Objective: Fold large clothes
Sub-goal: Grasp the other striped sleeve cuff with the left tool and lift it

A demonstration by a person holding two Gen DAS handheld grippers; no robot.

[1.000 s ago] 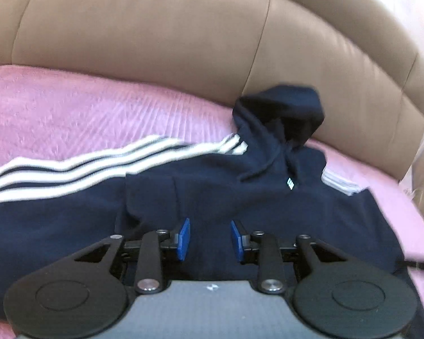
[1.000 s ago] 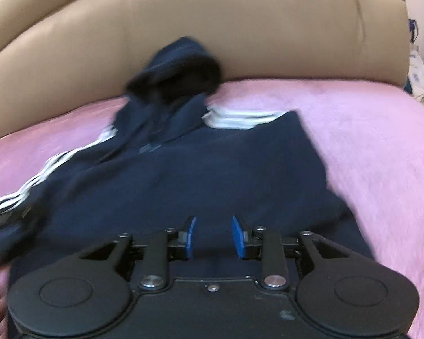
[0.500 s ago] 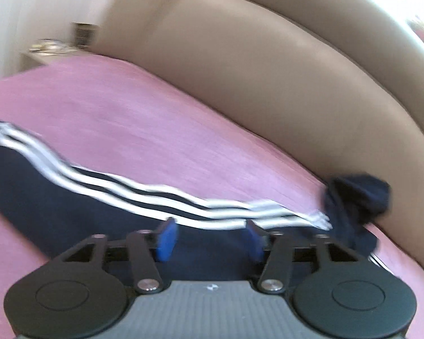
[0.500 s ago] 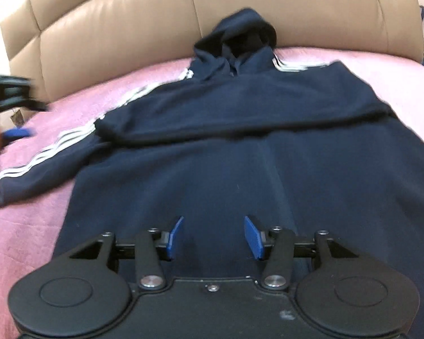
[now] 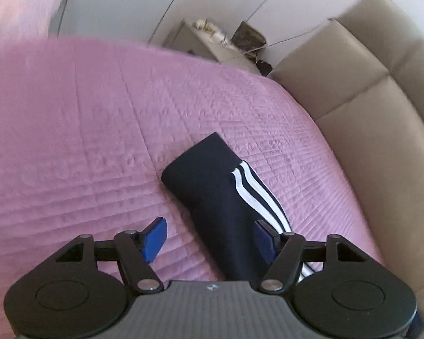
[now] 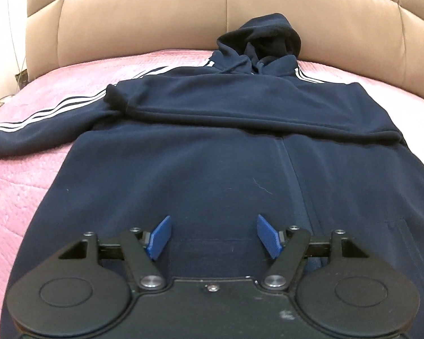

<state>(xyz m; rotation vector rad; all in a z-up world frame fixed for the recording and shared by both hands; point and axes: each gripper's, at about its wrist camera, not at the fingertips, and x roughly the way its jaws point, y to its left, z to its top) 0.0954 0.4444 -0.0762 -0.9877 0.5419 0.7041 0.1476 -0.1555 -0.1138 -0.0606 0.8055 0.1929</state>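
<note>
Navy hoodie (image 6: 212, 147) lies flat on the pink bedspread (image 5: 70, 141), hood against the headboard (image 6: 155, 14), one sleeve folded across the chest. Left gripper (image 5: 209, 236) gapes wide over the outstretched striped sleeve (image 5: 220, 186), gripping nothing. Right gripper (image 6: 213, 237) hangs wide open above the hem, empty.

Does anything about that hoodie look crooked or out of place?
Only its asymmetry: one sleeve lies folded across the hoodie, while the striped sleeve stretches out over the pink bedspread. No damage visible.
</note>
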